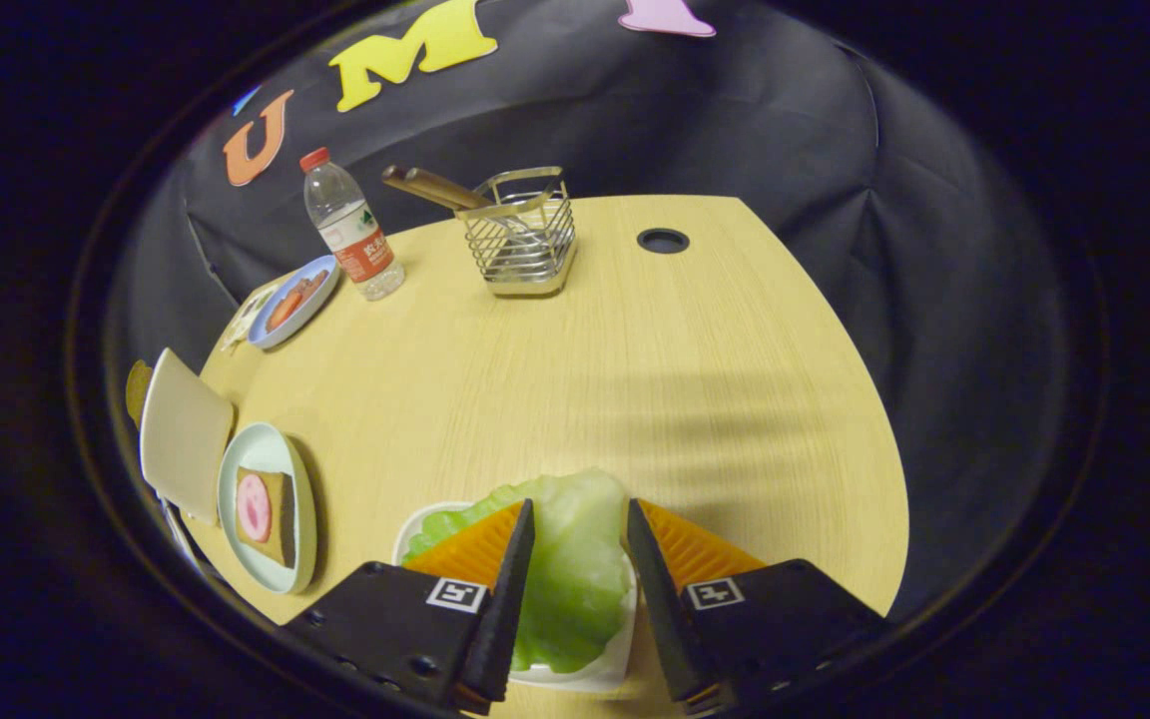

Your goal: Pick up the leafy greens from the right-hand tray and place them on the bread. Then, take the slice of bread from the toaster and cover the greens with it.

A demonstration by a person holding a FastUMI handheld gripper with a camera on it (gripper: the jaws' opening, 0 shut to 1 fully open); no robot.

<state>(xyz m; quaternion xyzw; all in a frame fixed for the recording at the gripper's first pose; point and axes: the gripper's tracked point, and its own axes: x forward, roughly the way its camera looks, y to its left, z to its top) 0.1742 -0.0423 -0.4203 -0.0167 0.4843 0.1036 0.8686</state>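
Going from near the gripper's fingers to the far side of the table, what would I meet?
Open gripper straddling pale green leafy greens in a white tray → bare wooden table → wire metal utensil holder

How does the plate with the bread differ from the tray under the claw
The plate holds bread topped with a pink slice, off to the left beside the toaster; the white tray holds leafy greens, which sit between the fingers of the open claw. Both rest on the wooden table.
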